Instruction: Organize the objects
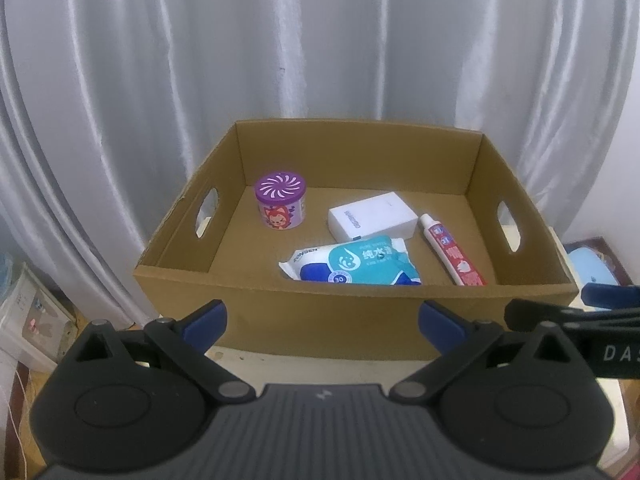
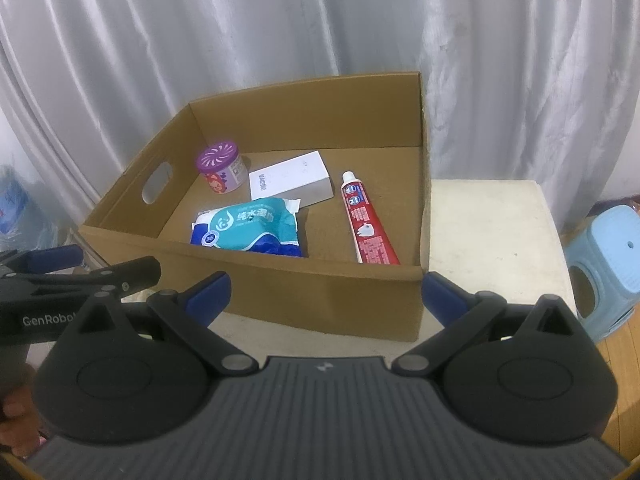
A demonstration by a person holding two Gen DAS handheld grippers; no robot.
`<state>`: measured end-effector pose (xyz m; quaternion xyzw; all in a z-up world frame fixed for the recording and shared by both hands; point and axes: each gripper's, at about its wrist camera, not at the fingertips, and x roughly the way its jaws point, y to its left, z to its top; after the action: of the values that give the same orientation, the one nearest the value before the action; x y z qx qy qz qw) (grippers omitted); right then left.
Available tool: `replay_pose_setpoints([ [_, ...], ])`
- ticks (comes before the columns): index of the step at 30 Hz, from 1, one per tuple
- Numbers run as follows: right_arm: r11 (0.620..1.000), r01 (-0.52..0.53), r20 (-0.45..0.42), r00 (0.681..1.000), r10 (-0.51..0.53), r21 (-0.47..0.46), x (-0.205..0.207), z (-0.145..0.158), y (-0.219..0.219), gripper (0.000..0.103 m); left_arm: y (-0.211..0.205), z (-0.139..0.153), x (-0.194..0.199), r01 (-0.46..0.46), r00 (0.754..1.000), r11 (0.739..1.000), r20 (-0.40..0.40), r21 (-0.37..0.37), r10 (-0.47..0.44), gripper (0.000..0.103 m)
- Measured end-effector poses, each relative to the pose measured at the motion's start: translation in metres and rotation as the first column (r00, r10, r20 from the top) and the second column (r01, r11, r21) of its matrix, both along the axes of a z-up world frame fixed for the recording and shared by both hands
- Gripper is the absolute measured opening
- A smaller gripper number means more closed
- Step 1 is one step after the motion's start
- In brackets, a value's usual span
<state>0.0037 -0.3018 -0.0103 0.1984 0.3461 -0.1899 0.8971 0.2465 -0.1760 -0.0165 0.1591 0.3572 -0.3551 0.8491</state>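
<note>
Both my left gripper (image 1: 322, 318) and right gripper (image 2: 326, 292) gape empty before the cardboard box (image 1: 352, 308); toothpaste tube (image 2: 368, 224) lies along its right wall

black left gripper (image 1: 322, 314), right gripper (image 2: 326, 294): blue finger pads, silver pivot screws

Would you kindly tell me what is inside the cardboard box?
The cardboard box holds a purple can, a white box, a wipes pack and a toothpaste tube. The near wall hides the floor strip right behind it.
</note>
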Motion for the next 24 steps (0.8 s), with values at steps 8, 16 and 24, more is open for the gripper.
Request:
replay_pose_setpoints([
  [8,1.000,-0.001,0.002,1.000,0.001,-0.004,0.0001,0.0020,0.0021,0.102,0.0020,0.0027,-0.0002,-0.007,1.000,1.000,-0.003,-0.002,0.007,0.102],
  [16,1.000,-0.002,0.004,1.000,0.002,-0.005,0.0002,0.0046,0.0038,0.102,0.0043,0.0053,-0.0009,-0.009,1.000,1.000,0.001,0.000,0.009,0.102],
  [24,1.000,-0.001,0.001,1.000,0.001,-0.003,-0.0005,0.0072,0.0060,0.102,0.0064,0.0068,-0.0015,-0.009,1.000,1.000,0.002,0.002,0.009,0.102],
])
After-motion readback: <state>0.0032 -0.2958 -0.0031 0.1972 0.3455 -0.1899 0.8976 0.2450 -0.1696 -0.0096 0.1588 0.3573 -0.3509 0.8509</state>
